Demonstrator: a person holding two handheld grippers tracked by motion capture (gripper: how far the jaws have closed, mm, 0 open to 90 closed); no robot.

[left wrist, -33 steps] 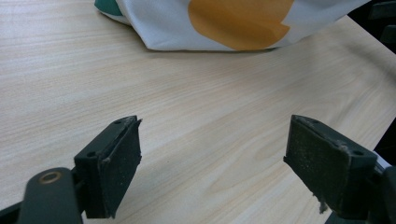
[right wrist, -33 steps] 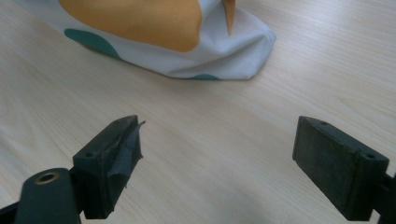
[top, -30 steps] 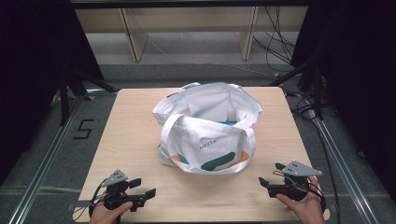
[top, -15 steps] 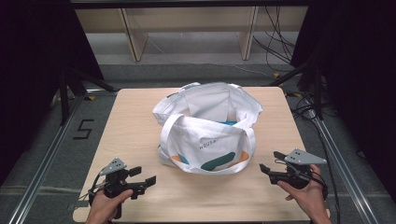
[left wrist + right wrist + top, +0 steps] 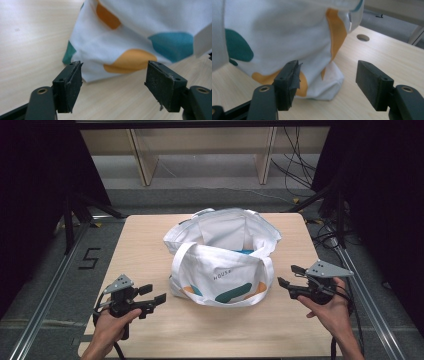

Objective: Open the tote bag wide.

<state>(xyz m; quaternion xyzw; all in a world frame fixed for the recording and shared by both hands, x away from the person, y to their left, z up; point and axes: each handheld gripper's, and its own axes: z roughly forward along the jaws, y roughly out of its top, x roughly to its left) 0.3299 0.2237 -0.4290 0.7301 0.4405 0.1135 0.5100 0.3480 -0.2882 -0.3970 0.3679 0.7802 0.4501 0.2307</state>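
You get even overhead light on the table (image 5: pixel 150 240), dark surroundings, soft shadows under the bag (image 5: pixel 225 270), and slightly soft, blurred close-ups in both gripper views

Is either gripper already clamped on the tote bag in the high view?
No: the left gripper and right gripper both sit open on either side of the white tote bag, apart from its fabric.

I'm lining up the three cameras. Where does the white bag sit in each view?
High view: the bag stands mid-table, between the left gripper and the right gripper.
Left gripper view: the bag covers the upper right, beyond the open jaws.
Right gripper view: the bag covers the upper left, its corner between the open jaws.
Shared landmark: its orange and teal patches.
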